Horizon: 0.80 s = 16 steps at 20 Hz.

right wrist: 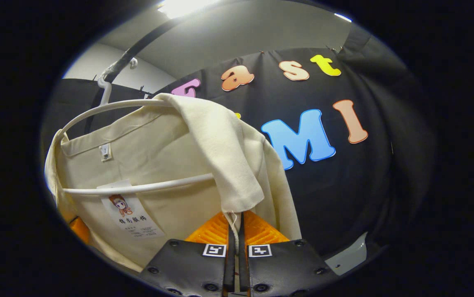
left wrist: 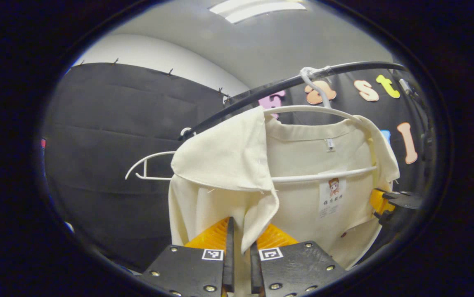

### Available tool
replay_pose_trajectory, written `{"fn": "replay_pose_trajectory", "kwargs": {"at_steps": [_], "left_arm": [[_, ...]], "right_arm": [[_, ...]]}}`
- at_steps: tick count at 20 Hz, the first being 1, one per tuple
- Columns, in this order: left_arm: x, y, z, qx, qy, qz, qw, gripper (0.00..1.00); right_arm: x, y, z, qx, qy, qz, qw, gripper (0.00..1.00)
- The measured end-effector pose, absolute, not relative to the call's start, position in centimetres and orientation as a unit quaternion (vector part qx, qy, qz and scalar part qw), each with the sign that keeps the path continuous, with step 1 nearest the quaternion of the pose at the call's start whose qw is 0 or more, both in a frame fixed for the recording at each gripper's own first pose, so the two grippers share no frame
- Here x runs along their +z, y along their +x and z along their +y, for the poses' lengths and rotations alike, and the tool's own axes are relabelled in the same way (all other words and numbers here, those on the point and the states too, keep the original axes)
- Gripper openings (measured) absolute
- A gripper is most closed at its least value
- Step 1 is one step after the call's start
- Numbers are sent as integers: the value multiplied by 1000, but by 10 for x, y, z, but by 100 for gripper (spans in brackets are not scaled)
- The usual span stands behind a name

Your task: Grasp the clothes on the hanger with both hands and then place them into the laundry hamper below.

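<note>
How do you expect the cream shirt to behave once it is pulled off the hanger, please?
Probably floppy: the cream shirt folds over the white hanger. Likely light, as the thin hanger holds its shape. It may snag on the hanger's lower bar.

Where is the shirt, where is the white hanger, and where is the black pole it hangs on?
shirt [left wrist: 303, 206]: left gripper view, on its inner back panel.
white hanger [left wrist: 323, 176]: left gripper view, on its lower crossbar.
black pole [left wrist: 261, 94]: left gripper view, on its bare middle stretch.
</note>
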State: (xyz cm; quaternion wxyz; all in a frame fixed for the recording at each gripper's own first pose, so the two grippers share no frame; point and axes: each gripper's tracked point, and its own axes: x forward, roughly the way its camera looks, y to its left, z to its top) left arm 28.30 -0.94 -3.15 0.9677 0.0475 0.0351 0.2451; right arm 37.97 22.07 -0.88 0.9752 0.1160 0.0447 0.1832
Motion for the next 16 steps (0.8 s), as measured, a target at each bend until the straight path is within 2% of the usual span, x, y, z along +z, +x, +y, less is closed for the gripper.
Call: {"fn": "replay_pose_trajectory", "kwargs": {"at_steps": [1, 3, 8, 16], "left_arm": [[-29, 277, -2, 256, 47, 29, 965, 9], [-21, 271, 7, 263, 43, 18, 964, 2], [7, 251, 22, 265, 64, -9, 962, 1], [45, 232, 47, 290, 91, -46, 952, 1]], "right_arm": [[-6, 380, 220, 191, 117, 37, 974, 2], [0, 384, 207, 184, 105, 21, 977, 1], [20, 389, 177, 156, 56, -39, 985, 1], [44, 405, 135, 106, 66, -74, 989, 1]]}}
